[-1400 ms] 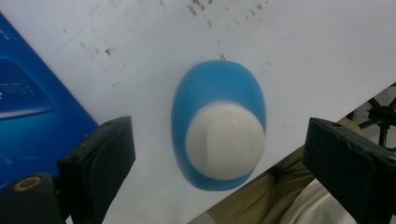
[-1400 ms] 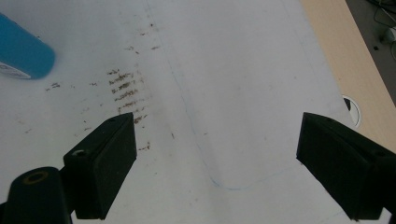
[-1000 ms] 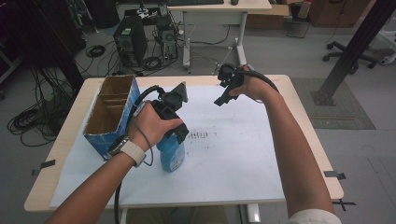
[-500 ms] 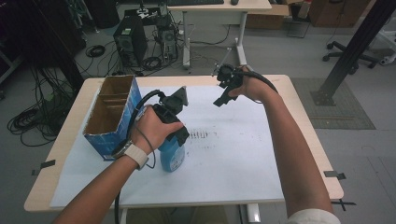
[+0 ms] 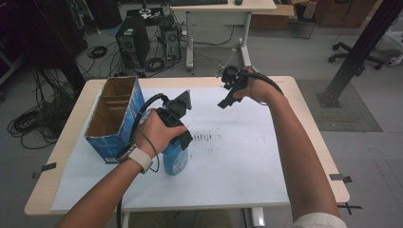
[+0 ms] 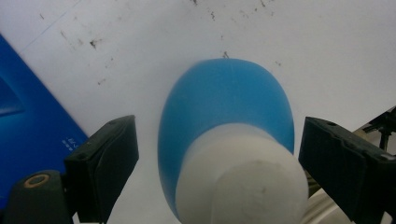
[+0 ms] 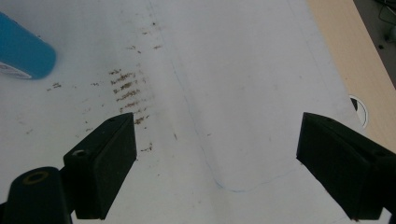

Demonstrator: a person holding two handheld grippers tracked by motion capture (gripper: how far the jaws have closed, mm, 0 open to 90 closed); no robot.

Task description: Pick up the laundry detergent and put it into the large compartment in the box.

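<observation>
Blue bottle stands upright on the table, toward its front left, just right of the box. Smooth matte plastic, rounded oval body, fat white cylindrical cap, printed label low on the side. Left gripper sits right over the cap, pointing down; in the left gripper view the bottle stands between the two black block jaws, a gap on each side, pads not touching it. The jaws have just been closing in, still wide apart.

Right gripper is held up over the back edge of the table, well apart from the bottle. In the right gripper view its jaws spread wide with nothing between, and the bottle shows at top left.

Box is open-topped cardboard, brown raw inside with dividers, glossy blue print outside, near the left edge. White paper sheet covers most of the tabletop, flat, scuffed with dark smear marks near the middle and a thin blue pen line. Table is pale wood laminate with rounded corners and a cable hole at the right side.

Room: grey floor, black cable coils at left, PC tower behind, white desk, black angled post at right.
</observation>
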